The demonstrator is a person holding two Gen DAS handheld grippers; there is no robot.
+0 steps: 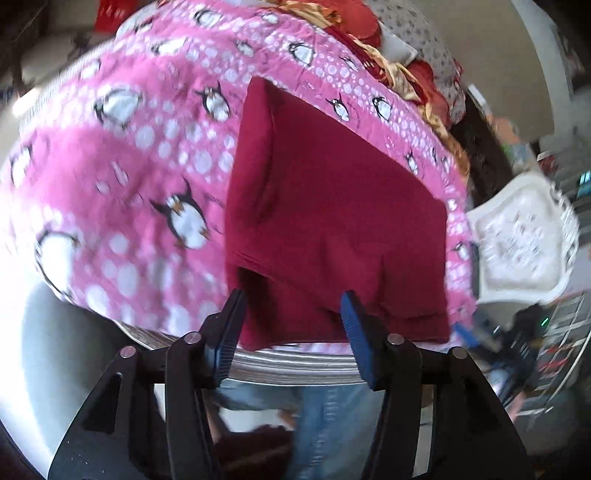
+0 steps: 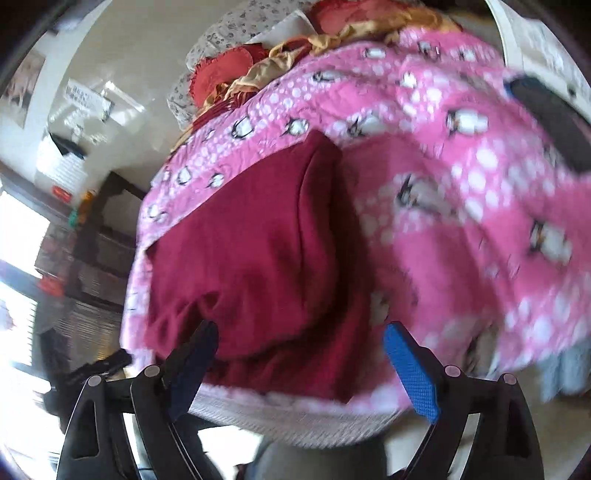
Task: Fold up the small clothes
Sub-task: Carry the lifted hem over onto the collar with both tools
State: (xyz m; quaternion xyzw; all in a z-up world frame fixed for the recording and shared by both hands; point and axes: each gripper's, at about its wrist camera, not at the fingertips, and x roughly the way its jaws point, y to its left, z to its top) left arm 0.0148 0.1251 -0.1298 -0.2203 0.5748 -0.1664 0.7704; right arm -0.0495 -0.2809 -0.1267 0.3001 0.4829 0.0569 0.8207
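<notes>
A dark red garment (image 1: pixel 332 203) lies folded flat on a pink penguin-print blanket (image 1: pixel 129 166), its near hem close to the blanket's front edge. In the left wrist view, my left gripper (image 1: pixel 293 299) is open over that near hem, and the cloth shows between the blue pads without being pinched. In the right wrist view the same red garment (image 2: pixel 258 240) fills the left centre on the blanket (image 2: pixel 480 221). My right gripper (image 2: pixel 301 326) stands wide open over its near edge, holding nothing.
A heap of red, gold and grey-patterned clothes (image 1: pixel 369 26) (image 2: pixel 258 70) lies at the blanket's far end. A dark flat object (image 2: pixel 546 122) rests on the blanket at upper right. A white plastic piece (image 1: pixel 517 240) stands to the right. A person's jeans (image 1: pixel 325 424) show below.
</notes>
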